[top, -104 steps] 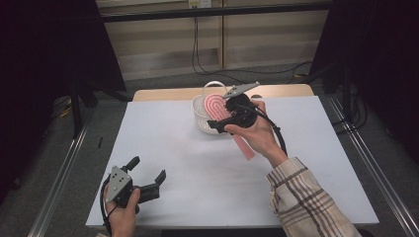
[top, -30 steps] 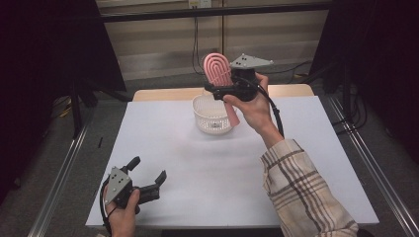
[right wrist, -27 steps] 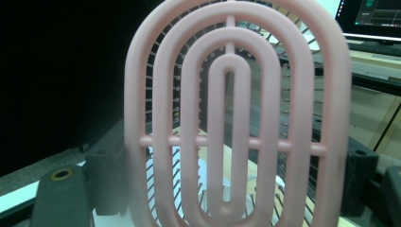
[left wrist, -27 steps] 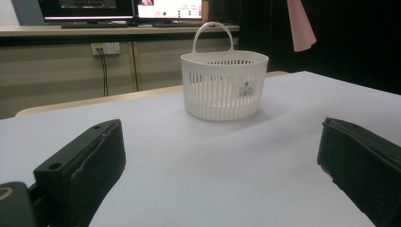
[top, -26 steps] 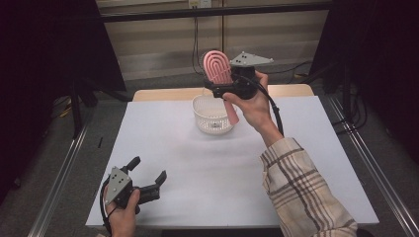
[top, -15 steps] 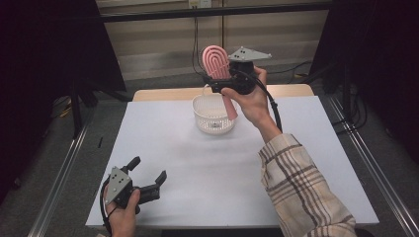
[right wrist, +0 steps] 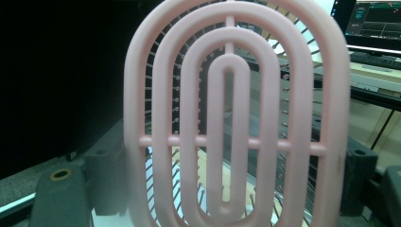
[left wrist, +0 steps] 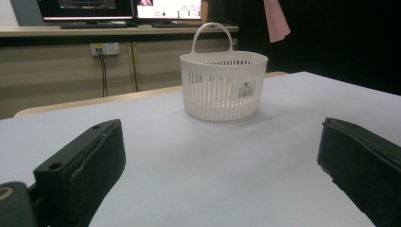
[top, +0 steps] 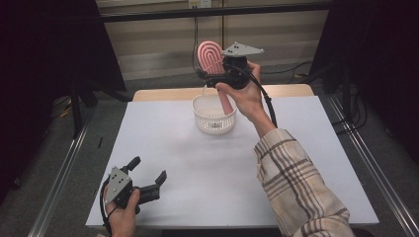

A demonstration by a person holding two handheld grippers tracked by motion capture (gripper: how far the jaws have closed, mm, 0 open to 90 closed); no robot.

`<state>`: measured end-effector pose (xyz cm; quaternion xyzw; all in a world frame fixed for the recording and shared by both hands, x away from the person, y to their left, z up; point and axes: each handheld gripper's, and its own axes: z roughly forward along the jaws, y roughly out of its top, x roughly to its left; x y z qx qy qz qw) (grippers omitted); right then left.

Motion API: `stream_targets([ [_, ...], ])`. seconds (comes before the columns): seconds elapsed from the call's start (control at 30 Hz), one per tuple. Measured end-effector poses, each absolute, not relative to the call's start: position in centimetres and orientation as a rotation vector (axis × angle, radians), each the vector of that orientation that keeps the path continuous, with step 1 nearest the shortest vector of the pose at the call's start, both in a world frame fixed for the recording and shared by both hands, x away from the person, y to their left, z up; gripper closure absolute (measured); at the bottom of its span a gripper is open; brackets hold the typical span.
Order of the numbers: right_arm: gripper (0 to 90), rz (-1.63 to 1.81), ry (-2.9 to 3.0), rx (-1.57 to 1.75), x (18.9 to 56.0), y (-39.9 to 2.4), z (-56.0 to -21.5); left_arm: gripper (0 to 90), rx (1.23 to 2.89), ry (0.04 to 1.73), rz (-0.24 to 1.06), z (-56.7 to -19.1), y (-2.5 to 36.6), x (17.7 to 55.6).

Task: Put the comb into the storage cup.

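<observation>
A pink vented hairbrush (top: 210, 57) stands upright in the air above a white slotted basket (top: 213, 123) at the table's far middle. My right gripper (top: 213, 79) is shut on the brush near its neck, and the handle (top: 226, 103) hangs down over the basket. Up close, the right gripper view has the brush head (right wrist: 231, 118) between the two jaws. My left gripper (top: 148, 169) rests open near the front left edge with nothing in it. The left gripper view looks across the table at the basket (left wrist: 222, 90), with the handle tip (left wrist: 276, 19) above it.
The white table top (top: 296, 163) has metal rails (top: 64, 168) along both sides. A wooden strip (top: 163, 94) lies beyond the far edge. Monitors (left wrist: 118, 7) and a wall socket (left wrist: 105, 48) stand behind. A cable (top: 267, 106) trails from the right gripper.
The right hand has lifted the brush from low at the basket to high above it, and in the last second carried it slightly left. The left gripper has stayed put.
</observation>
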<state>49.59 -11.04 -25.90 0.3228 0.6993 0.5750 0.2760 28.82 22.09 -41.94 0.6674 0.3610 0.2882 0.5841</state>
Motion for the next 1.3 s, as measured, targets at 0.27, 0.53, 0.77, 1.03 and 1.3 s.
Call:
stream_targets([
  [0.27, 19.7, 1.554, 1.860, 0.903, 50.4, -11.2, -26.5, 1.9, 1.558, 0.842, 0.671, -41.9, 22.1, 28.8],
  [0.53, 19.7, 1.574, 1.853, 0.916, 51.0, -11.1, -26.9, 1.9, 1.559, 0.840, 0.672, -42.0, 22.1, 28.9],
  [0.77, 19.8, 1.565, 1.851, 0.902, 51.7, -11.0, -27.2, 1.8, 1.561, 0.840, 0.673, -41.9, 22.1, 28.8],
  [1.03, 19.7, 1.540, 1.842, 0.925, 52.7, -10.8, -28.1, 1.9, 1.569, 0.841, 0.672, -41.9, 22.1, 28.9],
  [1.3, 19.7, 1.537, 1.824, 0.942, 53.5, -10.9, -28.9, 1.9, 1.561, 0.840, 0.670, -41.9, 22.1, 28.8],
])
